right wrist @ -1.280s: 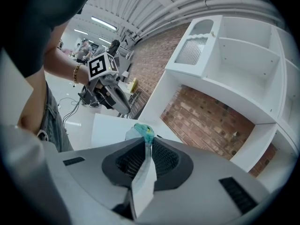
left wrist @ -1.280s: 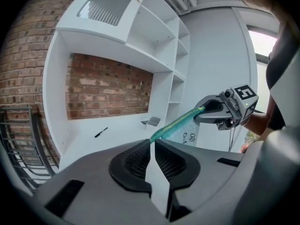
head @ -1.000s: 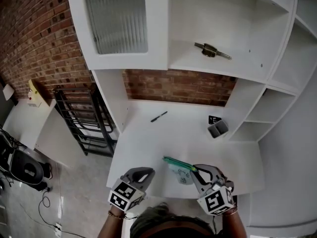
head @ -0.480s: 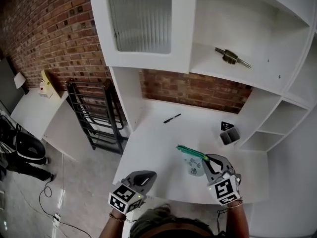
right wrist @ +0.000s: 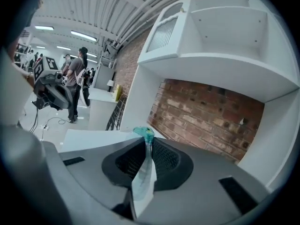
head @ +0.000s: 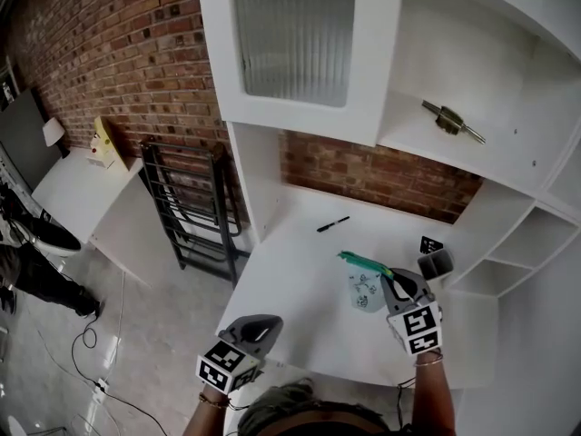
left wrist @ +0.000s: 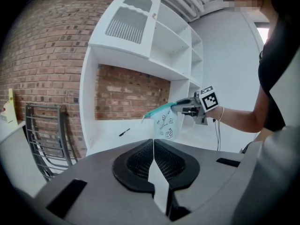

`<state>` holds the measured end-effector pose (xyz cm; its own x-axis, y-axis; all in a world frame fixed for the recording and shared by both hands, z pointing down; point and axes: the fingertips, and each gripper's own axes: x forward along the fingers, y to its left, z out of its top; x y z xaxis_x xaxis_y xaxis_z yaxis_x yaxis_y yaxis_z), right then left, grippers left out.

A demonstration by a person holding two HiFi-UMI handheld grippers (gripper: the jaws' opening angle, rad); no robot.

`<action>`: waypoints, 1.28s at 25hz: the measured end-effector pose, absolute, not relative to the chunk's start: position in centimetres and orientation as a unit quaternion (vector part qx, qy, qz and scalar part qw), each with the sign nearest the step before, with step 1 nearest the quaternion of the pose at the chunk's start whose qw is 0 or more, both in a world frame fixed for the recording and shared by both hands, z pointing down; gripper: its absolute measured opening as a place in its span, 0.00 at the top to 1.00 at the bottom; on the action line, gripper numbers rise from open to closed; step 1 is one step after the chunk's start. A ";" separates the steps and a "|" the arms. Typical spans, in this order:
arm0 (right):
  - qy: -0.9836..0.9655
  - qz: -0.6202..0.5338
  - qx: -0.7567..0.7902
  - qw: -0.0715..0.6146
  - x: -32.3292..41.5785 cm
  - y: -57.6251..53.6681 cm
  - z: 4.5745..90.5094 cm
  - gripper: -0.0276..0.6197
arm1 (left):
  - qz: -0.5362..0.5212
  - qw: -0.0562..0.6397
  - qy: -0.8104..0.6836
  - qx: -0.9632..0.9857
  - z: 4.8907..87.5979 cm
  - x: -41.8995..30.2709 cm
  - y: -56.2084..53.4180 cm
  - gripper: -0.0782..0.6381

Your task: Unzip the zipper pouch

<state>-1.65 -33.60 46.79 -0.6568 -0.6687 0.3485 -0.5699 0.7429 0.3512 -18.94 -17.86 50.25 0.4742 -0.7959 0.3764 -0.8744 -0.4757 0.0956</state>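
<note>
One zipper pouch [head: 366, 292], print unreadable, hung pinched in my right hand-held gripper [head: 396, 284]. My left hand-held gripper [head: 258, 330] was pressed together.

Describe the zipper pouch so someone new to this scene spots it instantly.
Find the white desk below the brick wall. Over its right side, the right gripper holds the zipper pouch: clear, printed with small drawings, teal zip on top, unlike the black pen lying flat.

No legible text (none anywhere)
</note>
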 end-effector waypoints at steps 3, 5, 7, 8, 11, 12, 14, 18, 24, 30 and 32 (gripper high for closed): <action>-0.903 -0.078 0.356 0.229 -2.2 -35.4 48.3 0.90 | 0.136 0.142 -0.507 0.839 50.3 -20.0 -17.5 0.88; -0.905 -0.040 0.356 0.231 -2.5 -36.3 50.5 0.90 | 0.135 0.147 -0.515 0.834 50.6 -20.6 -17.3 0.88; -0.903 0.005 0.355 0.241 -2.5 -36.9 53.2 0.90 | 0.135 0.151 -0.519 0.830 50.9 -20.9 -17.1 0.88; -0.900 0.024 0.358 0.248 -2.3 -37.1 54.5 0.90 | 0.135 0.153 -0.521 0.829 51.0 -21.1 -17.0 0.88; -0.888 0.071 0.369 0.267 -1.3 -37.4 58.2 0.90 | 0.135 0.156 -0.526 0.825 51.1 -21.6 -17.0 0.88; -0.884 0.087 0.372 0.269 -1.1 -37.4 59.2 0.90 | 0.135 0.156 -0.527 0.824 51.2 -21.8 -17.0 0.88; -0.878 0.121 0.377 0.268 -0.5 -37.3 60.8 0.90 | 0.135 0.156 -0.528 0.824 51.1 -22.0 -17.1 0.88; -0.865 0.174 0.385 0.269 0.9 -36.9 63.3 0.90 | 0.136 0.152 -0.526 0.825 50.9 -21.7 -17.7 0.88; -0.855 0.201 0.389 0.276 1.9 -36.3 65.5 0.90 | 0.142 0.147 -0.517 0.831 50.8 -20.9 -18.3 0.88; -0.847 0.216 0.397 0.280 2.8 -36.2 66.9 0.90 | 0.148 0.147 -0.512 0.833 51.0 -20.4 -18.5 0.88; -0.844 0.220 0.399 0.283 3.1 -36.2 67.4 0.90 | 0.150 0.147 -0.512 0.833 51.0 -20.3 -18.5 0.88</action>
<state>3.08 -36.16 67.39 -0.5216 -0.5483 0.6537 -0.7978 0.5851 -0.1459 -20.27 -18.54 50.98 0.4312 -0.8085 0.4006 -0.8967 -0.4332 0.0909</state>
